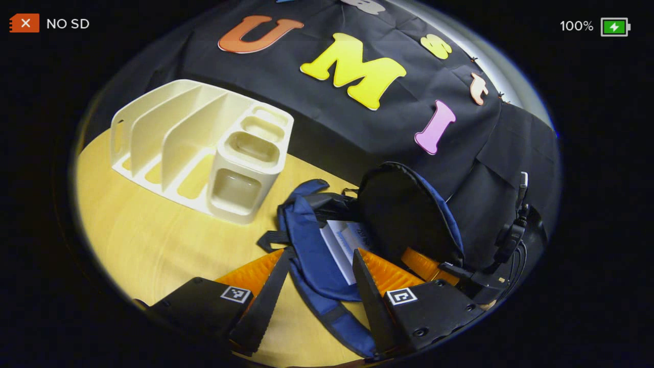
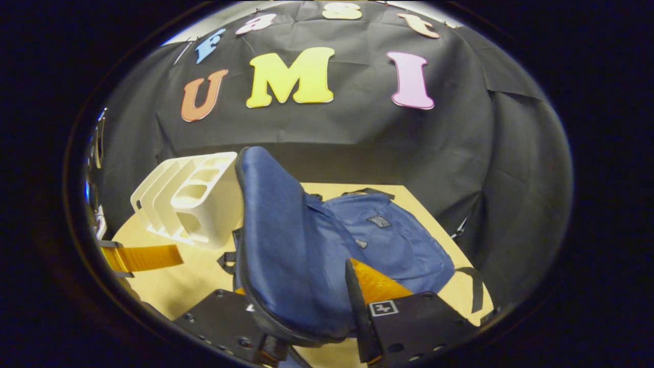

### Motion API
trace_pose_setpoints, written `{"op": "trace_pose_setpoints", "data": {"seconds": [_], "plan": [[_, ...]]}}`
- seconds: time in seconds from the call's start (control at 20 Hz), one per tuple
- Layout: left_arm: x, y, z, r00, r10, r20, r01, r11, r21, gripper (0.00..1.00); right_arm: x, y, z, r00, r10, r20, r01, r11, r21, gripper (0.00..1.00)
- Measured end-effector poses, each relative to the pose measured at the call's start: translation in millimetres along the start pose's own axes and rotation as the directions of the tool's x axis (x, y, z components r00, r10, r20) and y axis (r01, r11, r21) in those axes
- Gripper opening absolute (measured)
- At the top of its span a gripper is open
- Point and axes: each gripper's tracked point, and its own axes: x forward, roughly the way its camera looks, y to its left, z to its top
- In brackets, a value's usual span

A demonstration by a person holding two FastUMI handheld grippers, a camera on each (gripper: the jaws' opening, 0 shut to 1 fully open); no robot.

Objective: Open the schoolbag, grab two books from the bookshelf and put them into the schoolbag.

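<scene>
Books (image 1: 343, 244) inside blue fabric schoolbag (image 1: 311, 250), cream plastic bookshelf (image 1: 199, 148) far left.
Right gripper (image 2: 301, 312) clamps the raised flap (image 2: 276, 240); left gripper (image 1: 319, 286) hangs apart near the mouth. Risk, I judge: a slackened clamp drops the flap over the opening.

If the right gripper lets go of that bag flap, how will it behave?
Probably floppy: the flap is thin padded fabric that curves where the right gripper grips it. Released, it would likely drop over the books in the schoolbag, not stay up. The weave looks grippy, so slipping seems unlikely.
</scene>
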Motion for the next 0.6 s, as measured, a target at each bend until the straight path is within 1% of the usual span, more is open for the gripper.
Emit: {"op": "trace_pose_setpoints", "data": {"seconds": [0.15,0.25,0.3,0.35,0.45,0.5,0.55,0.6], "plan": [[-27,21,-8,0.997,0.063,0.039,-0.064,0.998,0.023,0.81,-18,0,-17,1.0,-0.024,-0.011,0.024,1.0,-0.001,0.64],[-46,34,-13,0.991,0.106,0.077,-0.11,0.992,0.056,0.81,-37,3,-24,1.0,-0.022,0.011,0.022,1.0,-0.012,0.75],[-57,38,-15,0.987,0.121,0.103,-0.129,0.989,0.069,0.81,-49,6,-29,0.999,-0.018,0.028,0.018,1.0,-0.011,0.77],[-66,38,-12,0.984,0.133,0.12,-0.143,0.986,0.081,0.81,-61,7,-35,0.999,-0.01,0.046,0.01,1.0,-0.008,0.76],[-89,37,-15,0.978,0.132,0.16,-0.15,0.983,0.109,0.81,-91,10,-44,0.995,0.009,0.096,-0.01,1.0,0.009,0.8],[-101,38,-13,0.974,0.142,0.174,-0.166,0.978,0.127,0.81,-107,9,-45,0.992,0.011,0.129,-0.014,1.0,0.016,0.82],[-110,43,-10,0.967,0.172,0.188,-0.199,0.971,0.135,0.81,-123,11,-37,0.985,0.013,0.171,-0.017,1.0,0.018,0.84],[-119,41,-2,0.961,0.173,0.214,-0.208,0.966,0.151,0.81,-138,8,-31,0.976,0.008,0.216,-0.012,1.0,0.018,0.84]]}}
